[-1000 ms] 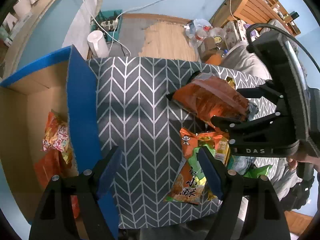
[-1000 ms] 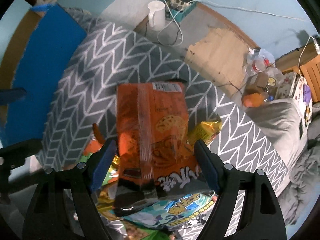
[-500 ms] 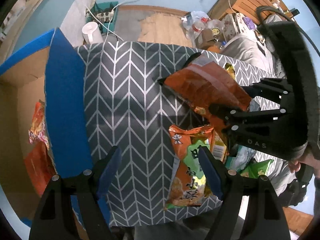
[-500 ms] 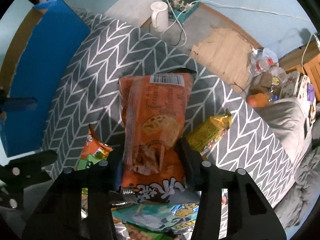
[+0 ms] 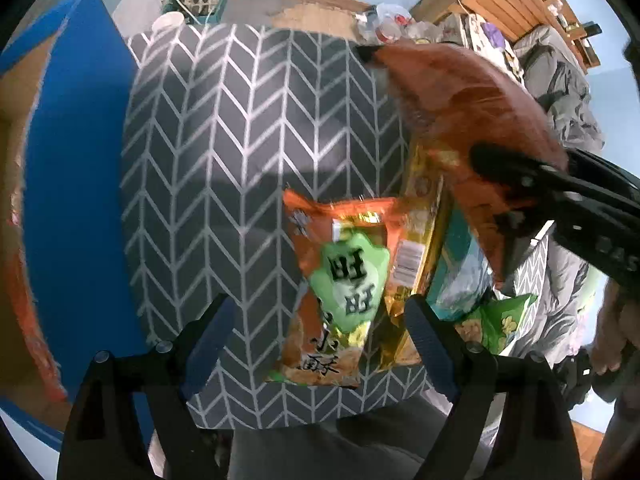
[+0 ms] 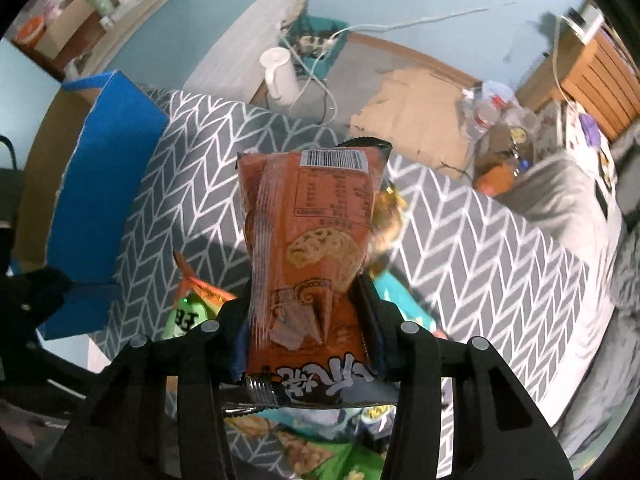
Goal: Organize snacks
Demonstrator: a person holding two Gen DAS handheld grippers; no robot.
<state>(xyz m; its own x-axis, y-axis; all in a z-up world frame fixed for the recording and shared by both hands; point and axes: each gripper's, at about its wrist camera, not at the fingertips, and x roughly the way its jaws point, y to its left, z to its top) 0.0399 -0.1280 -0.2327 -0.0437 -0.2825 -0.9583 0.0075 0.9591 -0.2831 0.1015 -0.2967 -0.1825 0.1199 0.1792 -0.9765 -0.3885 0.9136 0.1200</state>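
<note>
My right gripper [image 6: 306, 300] is shut on an orange cookie bag [image 6: 312, 232] and holds it lifted above the grey chevron table [image 6: 460, 240]. The same bag [image 5: 472, 120] and right gripper [image 5: 516, 200] show at the right of the left wrist view. My left gripper [image 5: 316, 320] is open and empty above the table's near edge, over an orange-and-green snack bag [image 5: 340, 280]. A yellow bag [image 5: 420, 216], a teal bag [image 5: 460, 272] and a green bag [image 5: 496, 324] lie beside it. The blue-edged cardboard box [image 5: 76, 152] stands at the left.
A white kettle [image 6: 278, 76] and cables sit on the floor behind the table. Clutter and a wooden shelf [image 6: 596, 72] stand at the back right. A grey bed [image 6: 580, 184] borders the table's right side. Orange packets [image 5: 28, 300] lie inside the box.
My right gripper has lifted the orange cookie bag higher off the pile. My left gripper has shifted right, toward the orange-and-green bag, still open.
</note>
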